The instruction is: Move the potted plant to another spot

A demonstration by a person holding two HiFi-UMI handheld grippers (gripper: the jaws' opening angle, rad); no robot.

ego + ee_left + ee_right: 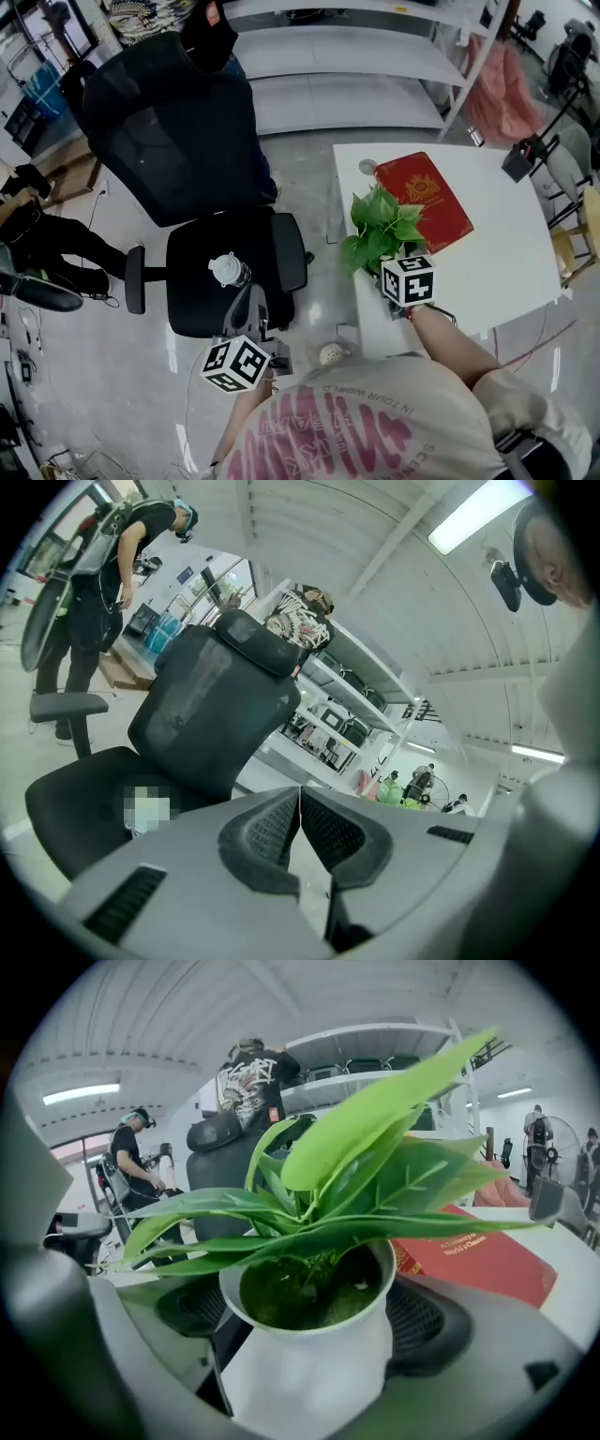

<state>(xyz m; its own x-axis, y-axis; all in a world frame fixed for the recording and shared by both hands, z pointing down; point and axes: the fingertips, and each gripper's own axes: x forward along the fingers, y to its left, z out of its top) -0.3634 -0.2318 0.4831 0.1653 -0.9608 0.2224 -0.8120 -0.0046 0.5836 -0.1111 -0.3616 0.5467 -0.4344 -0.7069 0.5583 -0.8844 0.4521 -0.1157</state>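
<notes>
right gripper (314, 1318) clamped the potted plant (319, 1194) between its jaws — grasp looked done, i'd lift next; left gripper (299, 810) closed, empty.

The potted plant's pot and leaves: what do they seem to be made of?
The pot looks like white ceramic or plastic: smooth and matt, with a thin rim. The leaves seem artificial, perhaps plastic or fabric: uniform bright green with a slight sheen, though this is uncertain.
</notes>
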